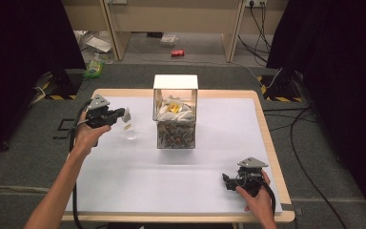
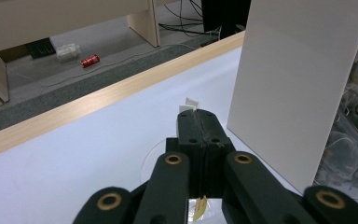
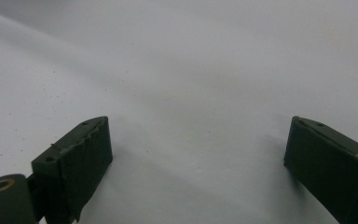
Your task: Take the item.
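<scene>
- your left gripper (image 1: 122, 114) hangs over the left part of the table (image 1: 228, 95), its jaws pressed fully together on a small white paper tag (image 2: 189, 104) — in the left gripper view the tag pokes out past the closed tips.
- under the jaws in that same view you can see the rim of a clear glass cup (image 2: 154, 158), and a bit of yellowish tea bag (image 2: 199, 208) hanging down below the gripper, so the bag looks to be dangling by its string over the cup.
- in the high view the cup (image 1: 130, 132) stands on the white sheet just below and beside the left jaws, a little left of the clear box (image 1: 175, 117) that holds the pile of tea bags.
- the step in hand, as i read it: lowering one tea bag into the cup — the bag is out of the box and held by its tag, not yet let go.
- next move calls for you to keep the tag centred over the cup mouth, go down until the bag sits inside the glass, then ease the jaws apart so the tag falls on or over the rim.
- mind the box wall just to the side of your left gripper; swing wide and the bag may catch on it.
- your right gripper (image 1: 228, 182) rests near the table's right front edge, well apart from the cup, jaws wide open with nothing between them, just bare white sheet (image 3: 191, 93).
</scene>
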